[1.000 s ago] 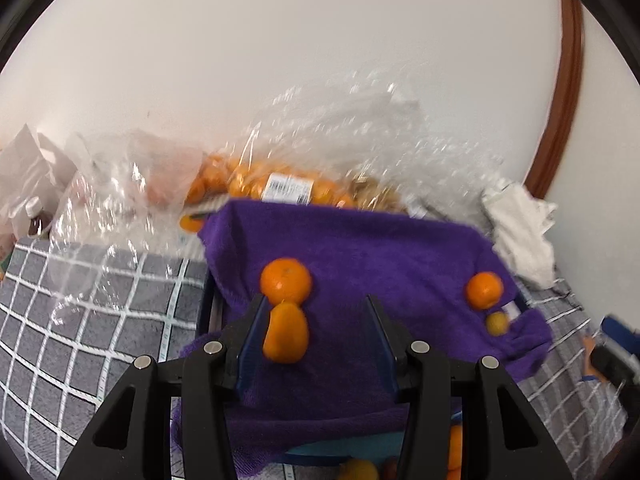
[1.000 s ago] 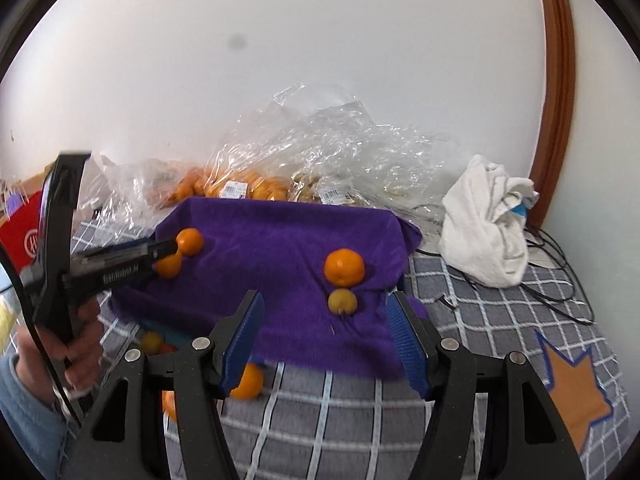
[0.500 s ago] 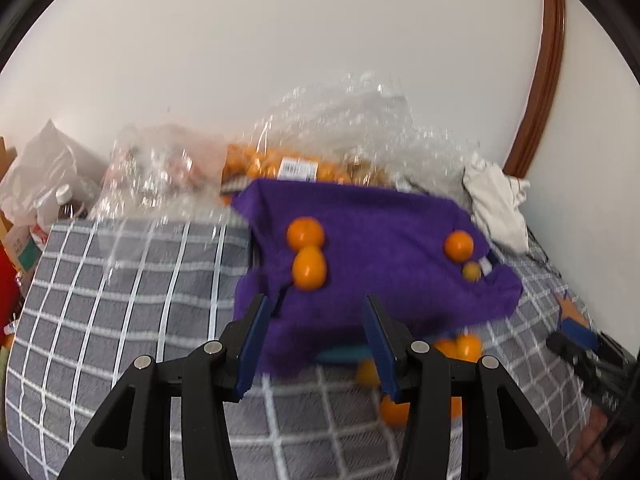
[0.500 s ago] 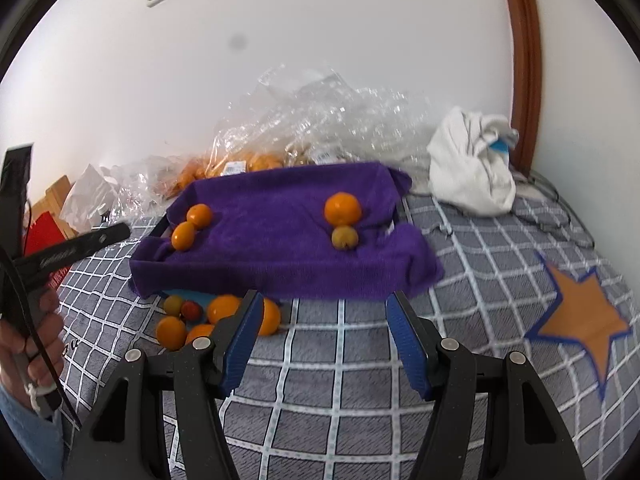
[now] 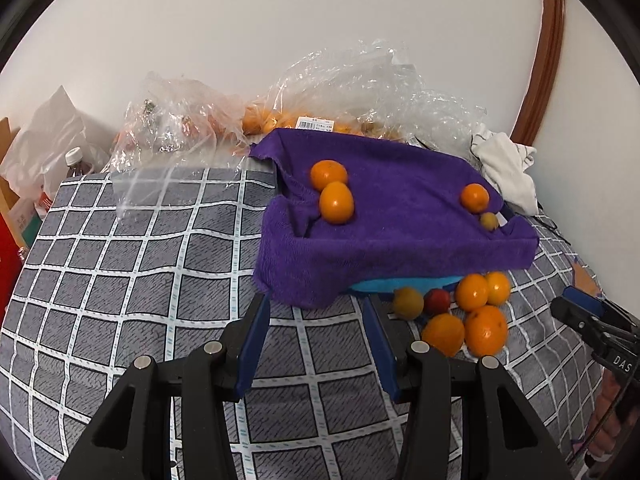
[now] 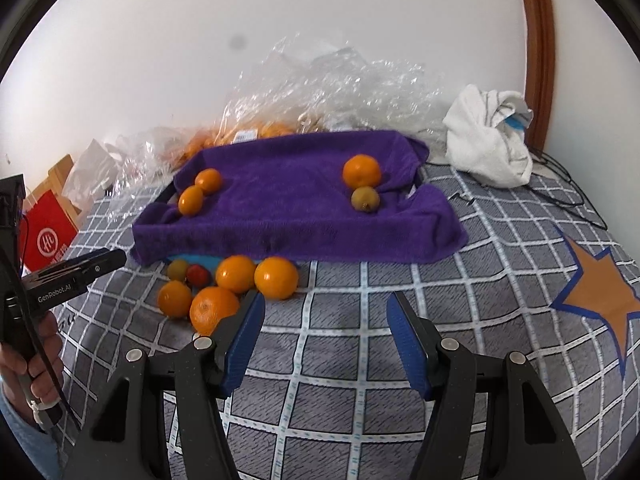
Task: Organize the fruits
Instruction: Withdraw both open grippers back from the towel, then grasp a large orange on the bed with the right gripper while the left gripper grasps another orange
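Observation:
A purple towel [image 5: 392, 236] [image 6: 296, 216] covers a tray on the checked bedspread. On it two oranges [image 5: 336, 202] [image 6: 191, 199] lie at the left, and an orange [image 5: 474, 197] [image 6: 361, 171] with a small yellow-green fruit [image 5: 489, 221] [image 6: 365, 199] at the right. Several loose oranges [image 5: 484, 330] [image 6: 236, 274], a yellowish fruit and a small red fruit [image 5: 437, 301] [image 6: 198, 275] lie in front of the towel. My left gripper [image 5: 316, 344] is open and empty, short of the towel's front edge. My right gripper [image 6: 326, 340] is open and empty, just right of the loose pile.
Clear plastic bags with more oranges [image 5: 288, 120] [image 6: 256, 128] lie against the wall behind the towel. A white cloth [image 5: 506, 172] [image 6: 488, 140] sits at the back right. A bottle [image 5: 78, 162] and a red bag [image 6: 48, 236] stand at the left. A cable [image 6: 572, 192] trails at the right.
Both grippers have pulled back from the towel toward the near side. The left gripper let go of the orange that now lies on the towel. The loose fruit pile has come into view.

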`<state>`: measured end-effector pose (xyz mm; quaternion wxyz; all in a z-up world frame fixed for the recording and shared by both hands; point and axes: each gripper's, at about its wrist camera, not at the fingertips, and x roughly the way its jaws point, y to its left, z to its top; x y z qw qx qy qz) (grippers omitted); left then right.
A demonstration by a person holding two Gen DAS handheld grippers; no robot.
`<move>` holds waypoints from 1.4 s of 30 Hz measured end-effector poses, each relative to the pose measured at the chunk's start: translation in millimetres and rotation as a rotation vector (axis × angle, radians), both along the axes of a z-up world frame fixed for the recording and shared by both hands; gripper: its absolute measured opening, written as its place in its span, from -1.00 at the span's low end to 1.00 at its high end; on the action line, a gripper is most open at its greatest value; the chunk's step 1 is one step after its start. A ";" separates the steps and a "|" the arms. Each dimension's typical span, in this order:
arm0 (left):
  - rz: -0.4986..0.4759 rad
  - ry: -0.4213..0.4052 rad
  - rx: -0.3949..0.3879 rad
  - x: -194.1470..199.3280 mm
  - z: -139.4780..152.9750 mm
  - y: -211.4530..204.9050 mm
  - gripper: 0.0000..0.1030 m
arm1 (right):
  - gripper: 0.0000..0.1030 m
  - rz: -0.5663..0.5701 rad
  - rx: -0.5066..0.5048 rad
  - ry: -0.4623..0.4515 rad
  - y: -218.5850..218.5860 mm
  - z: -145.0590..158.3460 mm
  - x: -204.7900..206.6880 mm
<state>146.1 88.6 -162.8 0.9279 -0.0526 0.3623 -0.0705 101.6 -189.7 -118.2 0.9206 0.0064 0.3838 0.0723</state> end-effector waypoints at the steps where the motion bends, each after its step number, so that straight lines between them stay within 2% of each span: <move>1: -0.001 -0.005 0.002 -1.1 -0.8 1.2 -0.11 | 0.23 0.005 -0.001 0.007 2.0 -2.3 0.9; 11: 0.038 -0.013 -0.003 -4.0 -4.6 12.6 -0.11 | 0.23 0.025 -0.014 0.063 20.1 -19.0 22.1; 16: 0.065 -0.037 0.048 -6.7 -2.8 10.0 -0.07 | 0.23 0.026 -0.039 0.078 25.2 -25.0 28.2; 25: 0.111 0.014 0.011 -0.1 -9.4 24.0 -0.07 | 0.23 0.047 -0.040 0.092 28.9 -27.0 39.0; 27: 0.118 0.020 -0.008 0.7 -10.1 27.4 -0.07 | 0.14 0.058 -0.057 0.089 31.9 -29.3 40.4; 32: 0.141 0.033 -0.025 2.3 -13.4 33.1 -0.07 | -0.39 0.064 -0.054 0.102 33.5 -33.5 40.5; 35: 0.150 0.044 -0.022 3.4 -16.3 34.3 -0.07 | -0.47 0.059 -0.058 0.100 31.4 -33.6 39.2; 42: 0.165 0.045 -0.023 3.6 -16.8 36.1 -0.06 | -0.44 0.075 -0.040 0.102 23.7 -28.4 34.7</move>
